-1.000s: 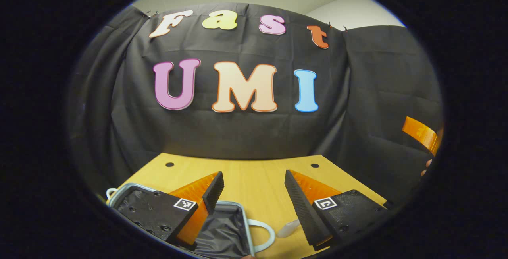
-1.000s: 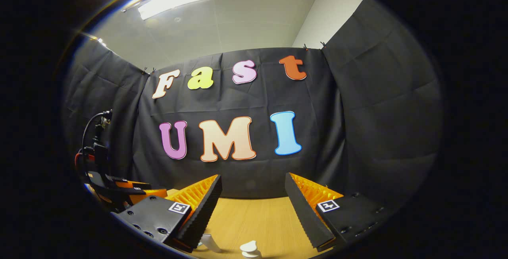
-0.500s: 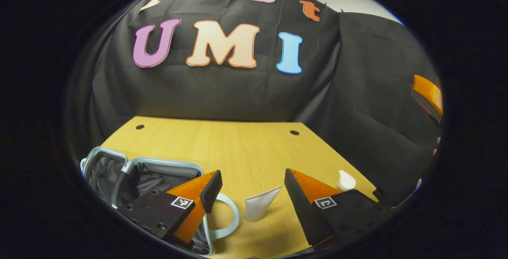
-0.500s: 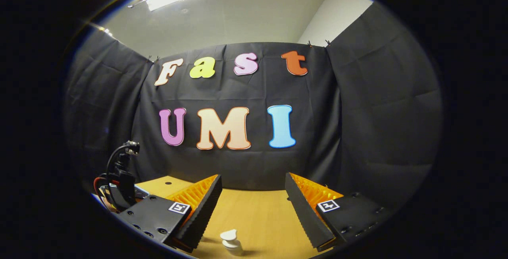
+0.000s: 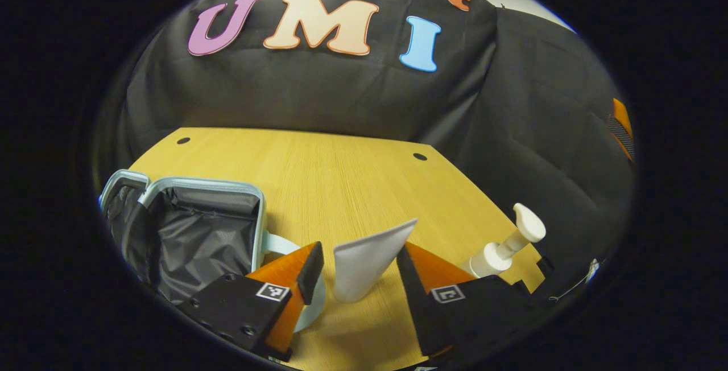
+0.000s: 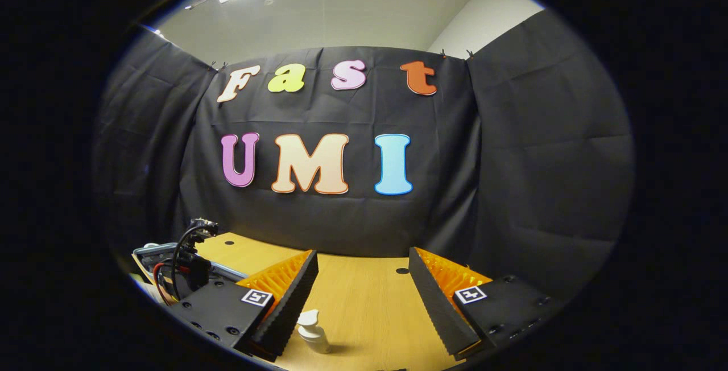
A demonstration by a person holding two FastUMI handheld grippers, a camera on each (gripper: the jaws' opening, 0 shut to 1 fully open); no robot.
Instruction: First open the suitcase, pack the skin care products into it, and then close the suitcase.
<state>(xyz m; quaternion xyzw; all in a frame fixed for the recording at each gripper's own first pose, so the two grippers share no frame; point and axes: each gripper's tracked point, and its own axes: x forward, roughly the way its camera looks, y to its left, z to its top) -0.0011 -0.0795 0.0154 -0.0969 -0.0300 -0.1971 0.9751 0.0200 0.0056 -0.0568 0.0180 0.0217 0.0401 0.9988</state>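
No readable text — square coded markers [image 5: 272, 291] on the gripper fingers.

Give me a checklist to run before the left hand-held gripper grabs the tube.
1. Suitcase open, dark lining showing: ok.
2. Tube standing upright on the table: ok.
3. Left hand-held gripper open, one finger on each side of the tube: ok.
4. Fingers pressing on the tube: not ok, gaps on both sides.
5. Pump bottle apart from the tube, out of the way: ok.
6. Right hand-held gripper open, the pump bottle in front of it untouched: ok.
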